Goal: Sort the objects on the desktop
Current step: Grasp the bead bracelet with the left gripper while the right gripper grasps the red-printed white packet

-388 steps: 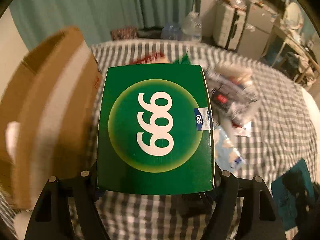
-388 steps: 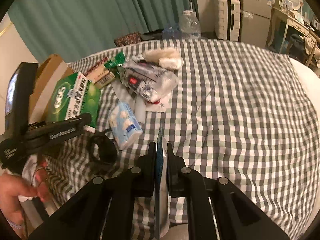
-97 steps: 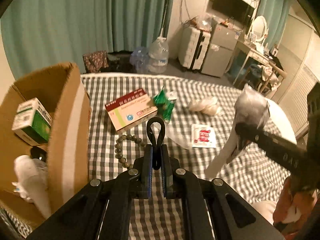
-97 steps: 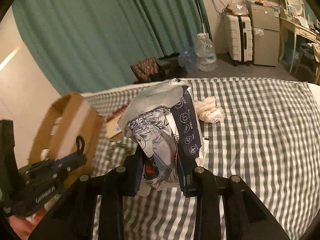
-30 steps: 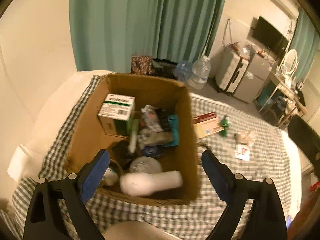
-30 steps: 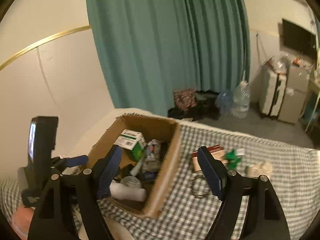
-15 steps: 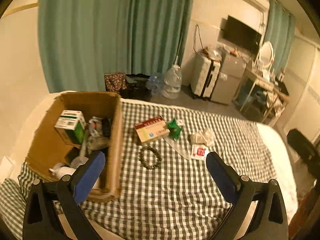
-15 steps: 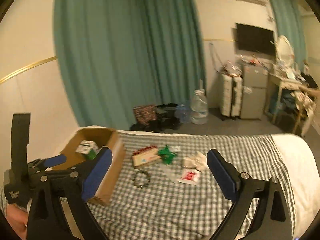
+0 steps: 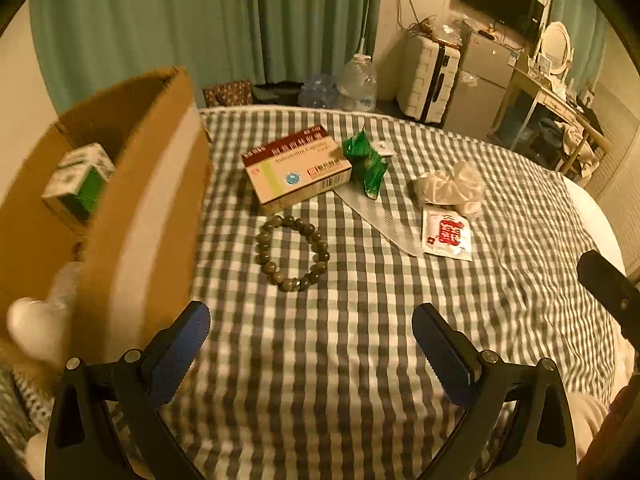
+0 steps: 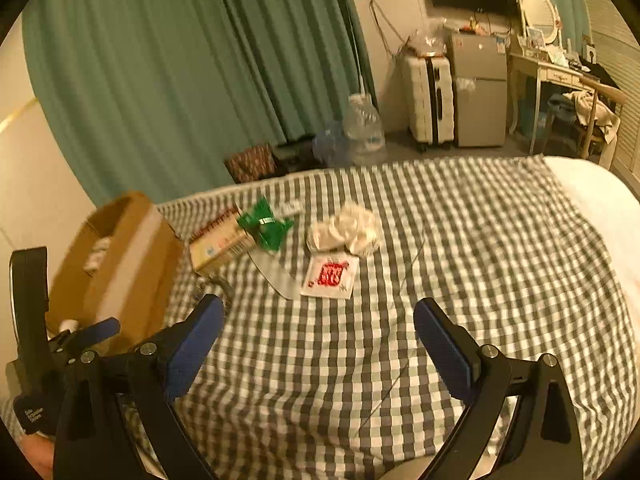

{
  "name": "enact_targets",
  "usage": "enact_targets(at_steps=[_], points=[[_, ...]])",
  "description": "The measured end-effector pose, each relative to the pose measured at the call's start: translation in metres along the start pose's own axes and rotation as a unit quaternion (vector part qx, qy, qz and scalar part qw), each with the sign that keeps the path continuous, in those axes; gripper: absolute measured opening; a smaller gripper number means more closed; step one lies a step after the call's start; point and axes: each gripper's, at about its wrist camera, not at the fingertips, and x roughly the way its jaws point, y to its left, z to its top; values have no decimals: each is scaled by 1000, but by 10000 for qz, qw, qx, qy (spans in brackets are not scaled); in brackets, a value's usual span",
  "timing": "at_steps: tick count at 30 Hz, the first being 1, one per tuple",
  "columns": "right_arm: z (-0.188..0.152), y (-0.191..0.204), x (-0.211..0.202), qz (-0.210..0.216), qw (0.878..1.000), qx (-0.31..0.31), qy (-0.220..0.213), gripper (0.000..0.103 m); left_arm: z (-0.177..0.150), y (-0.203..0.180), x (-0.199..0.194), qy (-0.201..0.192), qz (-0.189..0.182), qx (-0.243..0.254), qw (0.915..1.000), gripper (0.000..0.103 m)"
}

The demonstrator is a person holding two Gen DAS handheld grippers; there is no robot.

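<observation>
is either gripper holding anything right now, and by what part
Nothing is held. The left gripper and right gripper both stand open over the checked cloth, nothing between their pads.

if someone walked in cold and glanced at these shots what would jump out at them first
Probably the cardboard box looming at the left edge of the checked cloth, already holding a green and white carton. Next, the loose cluster beyond it: a red and white medicine box, a green packet beside it and a bead bracelet just in front. Both grippers' blue-padded fingers stand wide open and empty.

Both tongs, left (image 9: 311, 334) and right (image 10: 319, 326), agape (nothing between)
</observation>
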Motion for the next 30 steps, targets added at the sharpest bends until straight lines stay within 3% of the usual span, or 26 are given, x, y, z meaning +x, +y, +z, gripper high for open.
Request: enact_targets(at_steps=[8,13,17,20,22,24,26,27,30], points=[[4,-3,75,-240,9983,44,521,96,9,12,74,340,231,-332,9986,103],[16,-5,128,-590,9952,-47,785,96,12,7,111,541,449,-137,9974,103],[16,-10,172,-678,9910,39,1156,87,15,10,118,405,401,-227,9981,103],[14,-5,184,-771,9895,-121,1219,87,14,9,120,296,370,-150,9988,101],[14,1,185,-608,9910,-221,1169,86,15,13,117,331,210,-227,9990,91],[12,6,187,-654,9904,-343,1168,81,15,19,109,267,213,-311,9989,53],[7,13,191,-959,9859,-644,1211,68,15,27,104,270,96,-386,9988,38],[6,14,191,-999,9852,-712,1200,66,14,30,102,275,57,-427,9987,32],[4,12,185,-1092,9848,-640,1191,47,13,36,93,313,-102,-496,9982,20]])
